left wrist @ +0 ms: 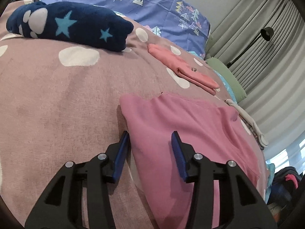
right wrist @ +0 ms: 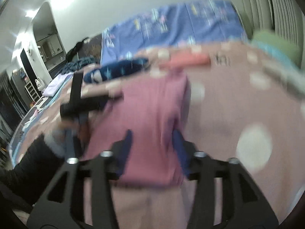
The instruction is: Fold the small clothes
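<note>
Spread over the bed is a dusty-pink cover point(left wrist: 57, 99) with white blobs, and the clothes lie on it. Grey curtains point(left wrist: 266, 38) and a black lamp point(left wrist: 266, 33) stand past the bed's far side, with a blue tree-print sheet point(left wrist: 152, 5) at the far edge.

A pink garment point(left wrist: 186, 137) lies flat on the cover toward the near edge. The left gripper point(left wrist: 150, 141) sits low over its left border with both blue pads parted; one pad is off the cloth on the bare cover, the other over the pink fabric, neither pinching it.

Farther back a folded coral piece point(left wrist: 183, 68) rests on the cover, and a navy fleece bundle point(left wrist: 70, 26) with stars and paw prints lies toward the far left corner.

The right wrist view is smeared. The right gripper point(right wrist: 152, 143) stands parted with the pink garment point(right wrist: 148, 118) between its pads, seemingly released rather than clamped. A dark sleeve point(right wrist: 24, 164) shows at the near left.
</note>
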### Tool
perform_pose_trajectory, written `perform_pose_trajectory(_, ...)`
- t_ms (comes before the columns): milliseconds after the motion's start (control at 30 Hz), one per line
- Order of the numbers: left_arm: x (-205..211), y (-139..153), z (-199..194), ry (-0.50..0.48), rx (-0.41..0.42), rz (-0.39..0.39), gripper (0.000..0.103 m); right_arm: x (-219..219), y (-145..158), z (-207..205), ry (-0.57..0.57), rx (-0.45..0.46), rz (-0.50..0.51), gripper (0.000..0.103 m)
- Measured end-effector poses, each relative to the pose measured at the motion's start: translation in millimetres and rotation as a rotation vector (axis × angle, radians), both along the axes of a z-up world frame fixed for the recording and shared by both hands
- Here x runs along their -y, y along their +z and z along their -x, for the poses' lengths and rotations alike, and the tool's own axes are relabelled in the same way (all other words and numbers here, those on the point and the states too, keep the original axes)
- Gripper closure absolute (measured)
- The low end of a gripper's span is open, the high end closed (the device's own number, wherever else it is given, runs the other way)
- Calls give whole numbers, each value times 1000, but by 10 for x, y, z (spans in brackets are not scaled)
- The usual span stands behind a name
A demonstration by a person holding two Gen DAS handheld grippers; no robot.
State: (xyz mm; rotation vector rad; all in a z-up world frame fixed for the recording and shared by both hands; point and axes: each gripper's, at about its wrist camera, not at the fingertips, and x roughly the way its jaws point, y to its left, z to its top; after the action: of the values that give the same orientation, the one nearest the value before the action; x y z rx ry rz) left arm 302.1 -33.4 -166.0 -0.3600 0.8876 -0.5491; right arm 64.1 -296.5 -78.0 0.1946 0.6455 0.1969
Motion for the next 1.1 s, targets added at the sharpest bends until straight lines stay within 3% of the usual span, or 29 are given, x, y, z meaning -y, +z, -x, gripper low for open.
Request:
perform_pose_trajectory(100, -36, -16, 20, 0, 8, 18, 58, -10, 131, -450, 3, 8, 65, 50)
perform_pose_trajectory(200, -36, -18, 25, 1, 9, 24, 58, -12, -81, -1042, -2, -140, 86, 49)
perform_pose_trajectory(267, -48, -26, 23, 1, 7, 32, 58, 47, -292, -1391, -25, -267, 33, 49)
perform_pose_trajectory(333, -69, -37, 23, 2, 4, 41, 58, 105, -410, -1595, -45, -310, -25, 50)
perform_pose_trajectory(367, -80, -42, 21, 8, 2, 42, 59, 123, -446, -1606, -57, -306, -19, 58)
perform_pose_trajectory(400, -93, -46, 22, 15, -1, 42, 68, 166, -485, -1638, -82, -297, -1, 62)
perform_pose_trajectory(433, -134, -67, 15, 35, -13, 46, 79, 257, -555, -1671, -115, -285, 2, 63)
perform_pose_trajectory(533, -242, -146, -31, 57, -55, 108, 91, 506, -779, -1694, -137, -280, -111, 66)
perform_pose_trajectory(700, -214, -130, -33, 48, -49, 100, 91, 556, -667, -1566, -93, -249, -165, 61)
perform_pose_trajectory(867, -243, -146, -27, 31, -52, 119, 87, 633, -546, -1329, 13, -275, -326, 56)
perform_pose_trajectory(1100, -191, -114, -5, 0, -38, 108, 77, 435, -707, -1121, 118, -345, -308, 49)
